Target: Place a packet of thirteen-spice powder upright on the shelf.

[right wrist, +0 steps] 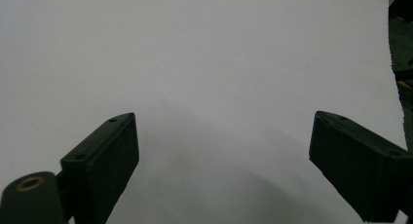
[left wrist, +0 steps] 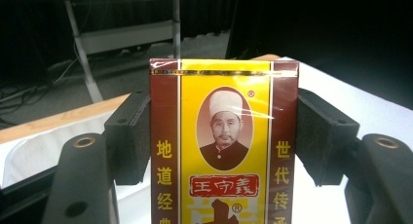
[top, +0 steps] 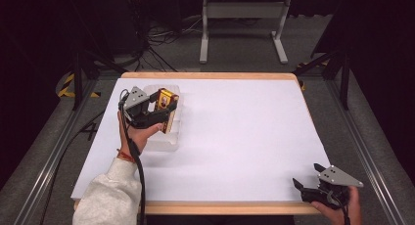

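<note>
A yellow and maroon box (left wrist: 224, 141) with a portrait and Chinese lettering stands upright between the pads of my left gripper (left wrist: 221, 136), which is shut on its two narrow sides. From above, the same box (top: 166, 107) hangs in that left gripper (top: 164, 111) over a clear plastic tray (top: 171, 137) at the table's left rear. My right gripper (top: 307, 175) rests near the front right corner of the white table (top: 235, 132), jaws wide apart. In its own view the right gripper (right wrist: 221, 160) stands open over bare white surface, nothing between its pads.
A wooden rim (top: 210, 76) borders the white tabletop. Beyond the far edge stand a grey metal frame (top: 242, 24) and loose cables (top: 156, 39) on the floor. Metal rails (top: 54, 151) run along both sides of the table.
</note>
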### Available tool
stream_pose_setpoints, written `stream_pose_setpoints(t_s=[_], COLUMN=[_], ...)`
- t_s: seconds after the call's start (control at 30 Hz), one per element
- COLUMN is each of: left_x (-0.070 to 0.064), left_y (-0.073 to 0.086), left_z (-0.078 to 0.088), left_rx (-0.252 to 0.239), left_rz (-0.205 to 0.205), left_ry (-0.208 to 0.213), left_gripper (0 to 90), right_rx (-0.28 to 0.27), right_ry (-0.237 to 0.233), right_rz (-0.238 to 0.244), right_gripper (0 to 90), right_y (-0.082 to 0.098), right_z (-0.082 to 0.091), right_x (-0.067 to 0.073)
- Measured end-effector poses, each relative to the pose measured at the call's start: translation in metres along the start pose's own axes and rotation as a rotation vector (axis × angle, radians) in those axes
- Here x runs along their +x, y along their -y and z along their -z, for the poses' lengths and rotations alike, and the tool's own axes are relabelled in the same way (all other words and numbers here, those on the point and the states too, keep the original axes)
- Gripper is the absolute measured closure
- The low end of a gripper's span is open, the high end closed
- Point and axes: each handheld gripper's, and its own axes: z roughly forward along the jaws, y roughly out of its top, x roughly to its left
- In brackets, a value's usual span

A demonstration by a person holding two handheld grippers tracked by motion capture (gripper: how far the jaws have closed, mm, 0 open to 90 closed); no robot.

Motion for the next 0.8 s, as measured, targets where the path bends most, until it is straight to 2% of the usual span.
stream_pose_setpoints(t_s=[0.03, 0.13, 0.33, 0.47, 0.53, 0.67, 0.8], left_x=[0.002, 0.011, 0.02, 0.021, 0.024, 0.03, 0.033], left_y=[0.0, 0.001, 0.001, 0.0, 0.001, 0.003, 0.004], left_z=[-0.003, -0.01, -0.027, -0.037, -0.042, -0.047, -0.049], left_rx=[-0.002, -0.008, 0.009, 0.044, 0.058, 0.052, 0.051], left_rz=[0.008, 0.039, 0.089, 0.072, 0.089, 0.125, 0.142], left_ry=[-0.014, -0.021, -0.054, -0.098, -0.112, -0.135, -0.15], left_gripper=[32.2, 32.2, 32.1, 32.1, 32.1, 32.0, 32.0], right_rx=[0.003, 0.01, 0.019, 0.018, 0.015, 0.014, 0.017], right_ry=[0.0, -0.001, -0.002, -0.004, -0.003, -0.005, -0.006], right_rz=[0.002, 0.004, 0.002, 0.006, 0.004, 0.004, 0.008], right_gripper=[11.6, 11.6, 11.6, 11.6, 11.6, 11.6, 11.6], right_y=[0.0, 0.001, 0.002, 0.001, 0.001, 0.002, 0.002], right_z=[0.0, -0.002, -0.004, -0.004, -0.003, -0.003, -0.003], right_x=[0.0, 0.001, 0.001, 0.001, 0.001, 0.001, 0.001])
